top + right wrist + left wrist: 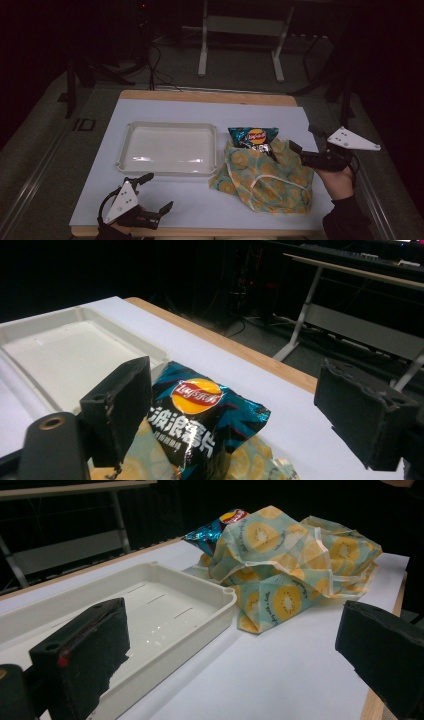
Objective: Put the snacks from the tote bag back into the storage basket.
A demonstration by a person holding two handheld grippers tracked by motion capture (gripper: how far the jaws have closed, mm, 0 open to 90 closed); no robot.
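A cloth bag (265, 176) printed with yellow fruit slices lies crumpled on the white table, right of centre. A teal and black chip packet (253, 137) sticks out of its far end. My right gripper (305, 142) hovers at the bag's right side, open, its jaws on either side of the chip packet (205, 420) without touching it. My left gripper (159, 192) rests near the table's front left edge, open and empty. Ahead of the left gripper (230, 655) lie the bag (290, 565) and a white tray (165, 610).
The shallow white tray (170, 127) sits left of the bag, with nothing in it. A wooden table edge (207, 96) runs along the far side. Beyond it stand the legs of another desk (202, 45), with cables on the dark floor.
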